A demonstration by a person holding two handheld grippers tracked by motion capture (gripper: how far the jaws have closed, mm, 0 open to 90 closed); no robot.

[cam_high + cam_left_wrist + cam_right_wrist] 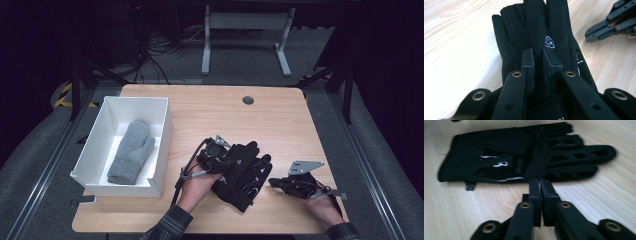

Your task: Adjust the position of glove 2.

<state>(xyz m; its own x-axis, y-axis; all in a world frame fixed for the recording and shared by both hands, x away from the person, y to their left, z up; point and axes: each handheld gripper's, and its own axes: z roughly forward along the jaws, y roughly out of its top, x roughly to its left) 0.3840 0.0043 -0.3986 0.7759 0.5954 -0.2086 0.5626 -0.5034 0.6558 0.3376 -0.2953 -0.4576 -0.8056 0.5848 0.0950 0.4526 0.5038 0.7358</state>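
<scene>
Lying right of the white box (150,145), the black glove (243,172) points its fingers away from the person, long axis slightly tilted.
Black fabric, white markings; left gripper (538,62) pinches it, right gripper (540,187) closed, empty.

The wrist end of the black fabric glove (534,40) is hidden behind the left gripper (538,58) in the left gripper view, its fingertips cut off at the top edge. In the right gripper view, the small white markings on that glove are blurred beyond reading.
</scene>
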